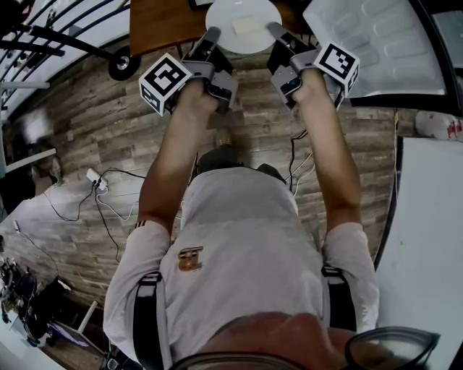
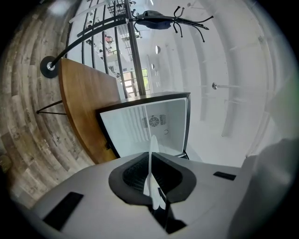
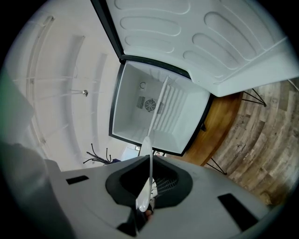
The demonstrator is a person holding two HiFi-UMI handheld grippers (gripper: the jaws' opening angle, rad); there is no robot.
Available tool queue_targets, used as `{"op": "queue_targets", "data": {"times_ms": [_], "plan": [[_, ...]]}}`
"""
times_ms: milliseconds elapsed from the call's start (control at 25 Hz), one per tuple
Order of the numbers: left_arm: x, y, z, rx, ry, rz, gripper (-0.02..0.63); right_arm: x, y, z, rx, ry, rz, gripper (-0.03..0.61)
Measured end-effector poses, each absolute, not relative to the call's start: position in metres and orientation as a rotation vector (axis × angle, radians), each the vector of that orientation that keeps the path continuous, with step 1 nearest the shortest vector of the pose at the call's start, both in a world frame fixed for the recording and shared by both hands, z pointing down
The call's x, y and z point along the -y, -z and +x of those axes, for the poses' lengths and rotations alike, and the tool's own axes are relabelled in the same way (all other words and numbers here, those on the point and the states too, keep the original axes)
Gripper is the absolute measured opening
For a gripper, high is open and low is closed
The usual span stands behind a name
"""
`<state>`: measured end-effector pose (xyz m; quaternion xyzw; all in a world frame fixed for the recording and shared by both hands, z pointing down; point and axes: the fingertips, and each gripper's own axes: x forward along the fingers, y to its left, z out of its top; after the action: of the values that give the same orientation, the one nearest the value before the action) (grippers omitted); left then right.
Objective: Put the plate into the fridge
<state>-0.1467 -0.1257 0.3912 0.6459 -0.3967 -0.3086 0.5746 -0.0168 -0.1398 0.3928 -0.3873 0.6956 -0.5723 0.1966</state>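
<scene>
Plate held at both rims, fridge open, nothing inside yet.
Head view: left gripper (image 1: pixel 212 36) and right gripper (image 1: pixel 275 32) each pinch the plate (image 1: pixel 244 25); the door (image 1: pixel 376 43) stands wide at the right. Left gripper view: jaws are clamped on the plate's edge and the fridge (image 2: pixel 140 128) lies ahead, apart. Right gripper view: same clamp; a shelf (image 3: pixel 161 105) narrows the entry.

Head view steeply down; both gripper views close along jaws toward seemingly the same fridge (image 2: pixel 135 133).

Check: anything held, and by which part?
The plate, by its rim: left gripper on its left edge, right gripper on its right edge.
</scene>
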Motion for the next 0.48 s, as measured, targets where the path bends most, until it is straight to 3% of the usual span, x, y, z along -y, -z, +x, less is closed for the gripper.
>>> {"op": "queue_targets", "data": {"times_ms": [480], "plan": [[0.153,-0.403,-0.13,0.901,0.687,1.57,0.028,0.159,-0.403,0.0,-1.893,1.527,-1.114,0.038]]}}
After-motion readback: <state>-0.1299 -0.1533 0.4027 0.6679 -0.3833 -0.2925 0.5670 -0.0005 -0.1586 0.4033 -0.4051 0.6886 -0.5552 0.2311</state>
